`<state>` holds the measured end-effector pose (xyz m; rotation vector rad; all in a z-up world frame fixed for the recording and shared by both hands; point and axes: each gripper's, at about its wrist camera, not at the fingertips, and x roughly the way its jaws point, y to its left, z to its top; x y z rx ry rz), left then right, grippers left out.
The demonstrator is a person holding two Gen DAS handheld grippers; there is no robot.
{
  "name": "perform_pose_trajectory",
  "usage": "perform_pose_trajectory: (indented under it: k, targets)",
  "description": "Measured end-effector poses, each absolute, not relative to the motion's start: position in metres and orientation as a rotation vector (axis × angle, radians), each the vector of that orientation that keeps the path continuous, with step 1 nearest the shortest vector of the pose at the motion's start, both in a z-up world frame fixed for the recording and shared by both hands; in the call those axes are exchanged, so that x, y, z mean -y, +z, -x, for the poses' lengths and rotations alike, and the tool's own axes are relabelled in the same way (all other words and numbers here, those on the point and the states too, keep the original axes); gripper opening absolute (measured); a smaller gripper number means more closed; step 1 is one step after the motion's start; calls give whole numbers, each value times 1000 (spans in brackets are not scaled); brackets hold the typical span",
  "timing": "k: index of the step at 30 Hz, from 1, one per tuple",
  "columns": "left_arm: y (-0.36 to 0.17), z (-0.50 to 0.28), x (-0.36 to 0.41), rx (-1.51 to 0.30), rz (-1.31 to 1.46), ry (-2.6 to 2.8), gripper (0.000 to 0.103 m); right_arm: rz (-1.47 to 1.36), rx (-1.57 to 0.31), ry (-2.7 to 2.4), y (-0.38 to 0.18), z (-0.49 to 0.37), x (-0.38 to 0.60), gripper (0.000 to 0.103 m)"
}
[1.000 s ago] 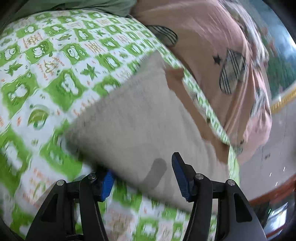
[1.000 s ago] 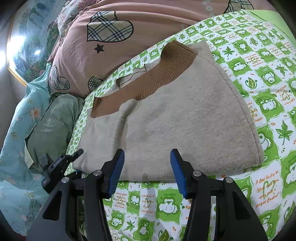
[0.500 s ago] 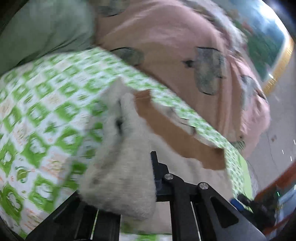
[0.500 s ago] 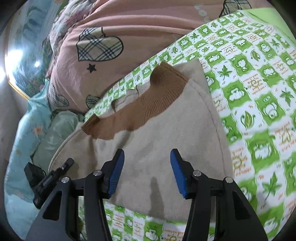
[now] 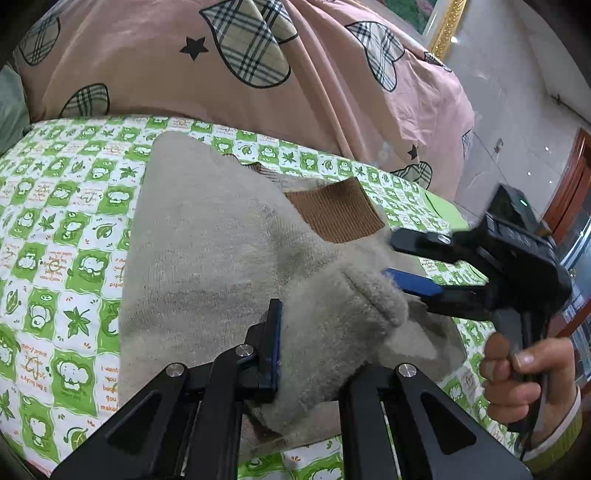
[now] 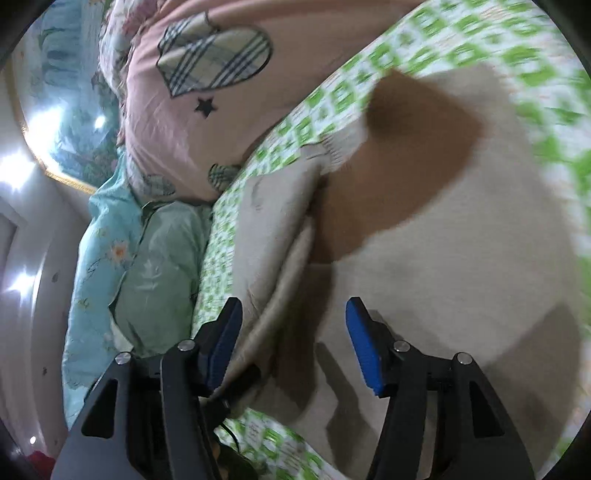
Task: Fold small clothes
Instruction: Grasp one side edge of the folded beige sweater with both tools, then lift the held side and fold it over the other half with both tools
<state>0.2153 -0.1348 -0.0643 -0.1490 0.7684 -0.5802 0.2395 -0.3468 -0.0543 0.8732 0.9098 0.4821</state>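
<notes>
A small beige knitted sweater [image 5: 214, 243] with brown ribbed trim [image 5: 334, 212] lies on the green-and-white patterned sheet [image 5: 62, 236]. My left gripper [image 5: 314, 354] is shut on a bunched fold of the sweater and holds it lifted over the garment. My right gripper [image 5: 410, 262] is open, its blue pads right beside that fold. In the right wrist view the right gripper [image 6: 293, 343] is open just above the beige sweater [image 6: 443, 266], with a lifted fold at its left and the brown trim [image 6: 399, 147] beyond; that view is blurred.
A pink quilt [image 5: 221, 70] with plaid hearts lies heaped behind the sweater. A pale green pillow [image 6: 155, 266] and a turquoise flowered cloth [image 6: 99, 240] lie at the sheet's far end. A gold picture frame [image 5: 443, 29] and a wooden door [image 5: 569, 199] stand beyond the bed.
My left gripper shut on the sweater's edge, lifted it and carried the fold across the garment toward the right gripper. The right gripper stayed open and came closer to the sweater.
</notes>
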Motion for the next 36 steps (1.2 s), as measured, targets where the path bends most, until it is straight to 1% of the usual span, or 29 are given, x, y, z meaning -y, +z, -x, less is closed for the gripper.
perform_pose_trajectory:
  k: [5, 6, 7, 8, 9, 15, 18, 22, 28, 33, 36]
  targets:
    - [-56, -212, 131, -746, 130, -585, 8, -861, -932, 537, -63, -293, 319, 61]
    - [-56, -213, 132, -746, 125, -587, 8, -844, -943, 512, -65, -303, 316, 55]
    - [-56, -213, 132, -745, 115, -589, 8, -826, -949, 496, -65, -310, 313, 46]
    - [-56, -212, 133, -746, 107, -590, 8, -811, -951, 496, -64, -316, 311, 27]
    - [-57, -210, 133, -747, 97, -591, 8, -802, -939, 496, -59, -318, 311, 18]
    - [-49, -207, 139, -749, 63, -599, 8, -679, -777, 506, 2, -279, 347, 17]
    - [-34, -202, 151, -726, 55, -659, 8, -597, -754, 432, 14, -259, 376, 17]
    - [-27, -195, 197, -737, 10, -736, 9, -591, -793, 328, -7, -246, 418, 17]
    - [-51, -189, 261, -799, -62, -813, 9, -634, -828, 256, -46, -233, 454, 17]
    - [-67, -184, 280, -828, -107, -827, 9, -651, -836, 255, -61, -234, 459, 17]
    - [-73, -188, 286, -849, -118, -830, 11, -677, -834, 245, -64, -231, 459, 20]
